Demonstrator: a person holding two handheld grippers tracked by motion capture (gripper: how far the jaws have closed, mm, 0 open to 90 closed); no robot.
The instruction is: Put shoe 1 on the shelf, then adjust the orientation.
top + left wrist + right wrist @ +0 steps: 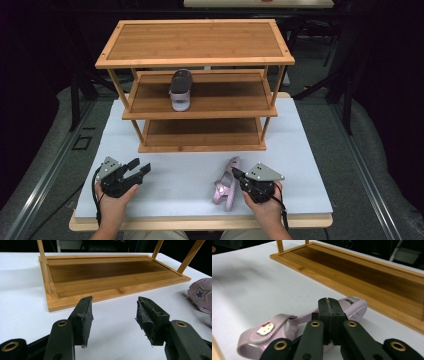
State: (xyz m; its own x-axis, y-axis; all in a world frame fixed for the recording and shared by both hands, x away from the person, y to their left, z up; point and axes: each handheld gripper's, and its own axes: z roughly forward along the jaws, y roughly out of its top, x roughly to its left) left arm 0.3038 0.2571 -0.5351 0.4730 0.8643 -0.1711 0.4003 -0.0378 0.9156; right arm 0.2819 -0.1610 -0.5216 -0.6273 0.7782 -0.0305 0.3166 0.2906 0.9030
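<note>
Grasp step: right gripper (239,176) clenched on the strap of the pink sandal (226,189) lying on the white tabletop (185,180), left gripper (137,171) released and empty — next, probably lift it to the rack's middle shelf (225,100) beside its mate (180,90).

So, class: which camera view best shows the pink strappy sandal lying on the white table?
The right gripper view: the pink strappy sandal is close, showing its straps and cat badge, though the shut right claw covers its middle. The high view shows the whole sandal, small. The left gripper view catches a star-decorated end at its edge.
</note>
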